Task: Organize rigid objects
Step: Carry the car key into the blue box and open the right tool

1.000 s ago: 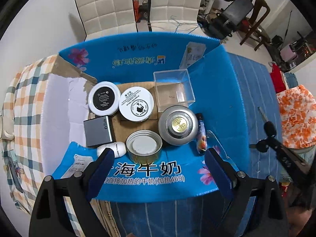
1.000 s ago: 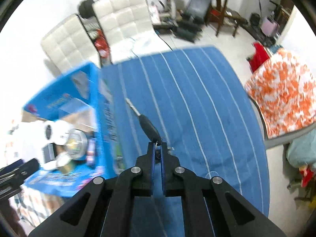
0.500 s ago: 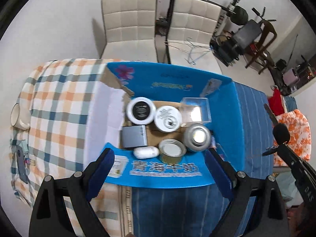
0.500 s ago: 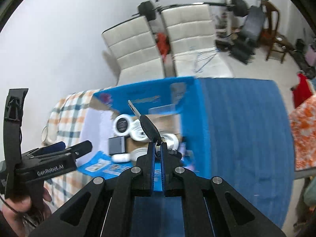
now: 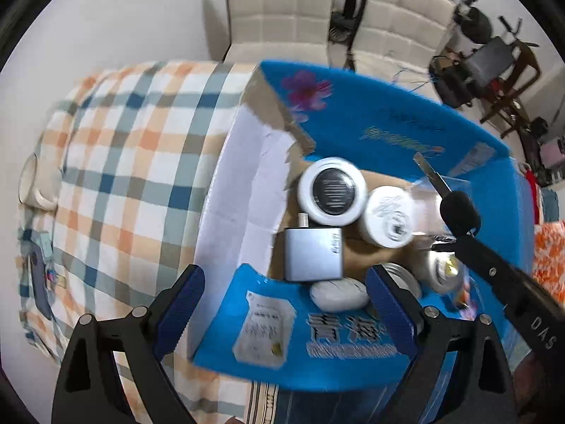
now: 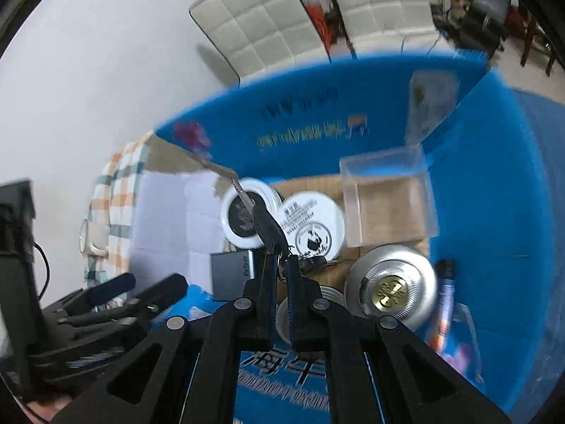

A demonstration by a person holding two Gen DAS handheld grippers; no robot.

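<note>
A blue cardboard box (image 5: 388,134) (image 6: 494,176) stands open on the table. It holds two round white jars (image 6: 310,229), a grey block (image 5: 312,254), a white oval case (image 5: 339,295), a silver round tin (image 6: 390,288), an open can, a clear plastic box (image 6: 386,205) and a small dark tube (image 6: 445,279). My right gripper (image 6: 279,265) is shut on a black-headed key (image 6: 266,226) and holds it above the box, over the jars; the key also shows in the left wrist view (image 5: 457,208). My left gripper (image 5: 282,304) is open and empty at the box's near left corner.
A plaid tablecloth (image 5: 123,159) covers the table left of the box, with a white cup (image 5: 35,183) at its left edge. A blue striped cloth (image 6: 543,141) lies right of the box. Two white padded chairs (image 5: 282,7) stand behind the table.
My right gripper carried the key left from over the blue striped cloth to above the box and came down closer. My left gripper swung left and stayed open.
</note>
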